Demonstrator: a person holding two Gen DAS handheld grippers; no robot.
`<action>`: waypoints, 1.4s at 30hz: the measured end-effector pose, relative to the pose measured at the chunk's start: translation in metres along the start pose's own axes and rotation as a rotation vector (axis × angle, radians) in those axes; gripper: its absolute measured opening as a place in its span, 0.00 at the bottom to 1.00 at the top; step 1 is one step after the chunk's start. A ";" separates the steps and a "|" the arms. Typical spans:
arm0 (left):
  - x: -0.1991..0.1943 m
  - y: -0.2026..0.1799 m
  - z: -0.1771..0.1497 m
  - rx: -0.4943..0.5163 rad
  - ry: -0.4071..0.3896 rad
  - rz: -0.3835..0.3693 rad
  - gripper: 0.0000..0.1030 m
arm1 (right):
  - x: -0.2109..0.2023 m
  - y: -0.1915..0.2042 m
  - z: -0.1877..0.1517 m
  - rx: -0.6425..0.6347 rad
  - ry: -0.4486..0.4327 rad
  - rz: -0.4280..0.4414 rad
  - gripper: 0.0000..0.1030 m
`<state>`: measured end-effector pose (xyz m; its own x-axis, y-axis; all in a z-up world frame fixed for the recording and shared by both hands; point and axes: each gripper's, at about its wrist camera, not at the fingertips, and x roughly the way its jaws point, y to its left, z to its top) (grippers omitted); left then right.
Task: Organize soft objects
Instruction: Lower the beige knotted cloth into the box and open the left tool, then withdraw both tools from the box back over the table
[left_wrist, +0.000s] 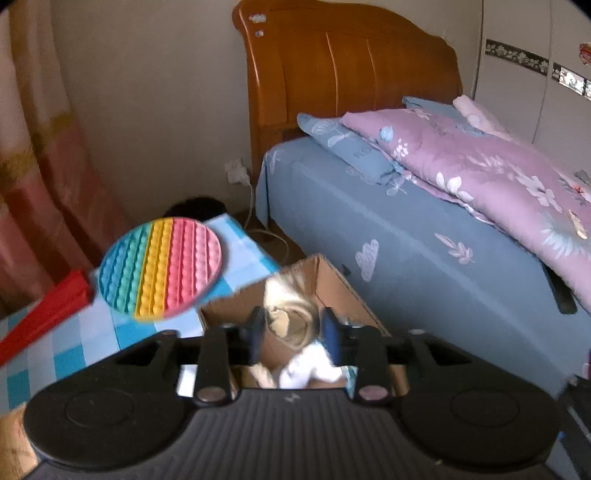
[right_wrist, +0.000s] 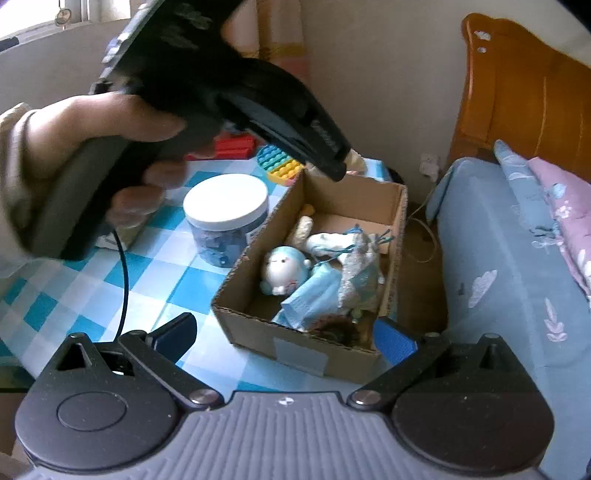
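A cardboard box (right_wrist: 243, 284) stands on the blue checked table and holds a round blue plush (right_wrist: 284, 269), a blue face mask (right_wrist: 314, 299), a silver pouch (right_wrist: 358, 273) and other soft items. My left gripper (left_wrist: 293, 332) hovers over the box (left_wrist: 343, 288) with its jaws partly apart around a cream soft toy (left_wrist: 291, 317); in the right wrist view its tips (right_wrist: 341, 168) sit at the box's far rim with the cream toy (right_wrist: 356, 158) there. My right gripper (right_wrist: 284, 336) is open and empty at the box's near side.
A rainbow pop-it disc (left_wrist: 160, 267) and a red piece (left_wrist: 44, 317) lie on the table (left_wrist: 85, 347). A white-lidded jar (right_wrist: 225, 218) stands left of the box. A bed (left_wrist: 424, 229) with a blue sheet and purple quilt is on the right.
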<state>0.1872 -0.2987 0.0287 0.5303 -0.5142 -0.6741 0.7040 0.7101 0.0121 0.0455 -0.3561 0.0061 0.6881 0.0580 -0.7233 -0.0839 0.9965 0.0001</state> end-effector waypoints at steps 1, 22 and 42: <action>0.001 0.000 0.001 -0.010 0.000 0.015 0.76 | -0.001 0.000 -0.001 -0.001 -0.004 -0.007 1.00; -0.077 0.011 -0.054 -0.058 -0.046 0.131 0.98 | -0.016 0.027 -0.008 0.020 -0.006 -0.019 1.00; -0.166 0.070 -0.190 -0.291 -0.060 0.546 1.00 | -0.018 0.073 -0.004 -0.070 -0.043 -0.014 1.00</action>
<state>0.0587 -0.0719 0.0008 0.8090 -0.0595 -0.5848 0.1702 0.9759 0.1362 0.0240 -0.2848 0.0162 0.7199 0.0484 -0.6924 -0.1237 0.9906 -0.0593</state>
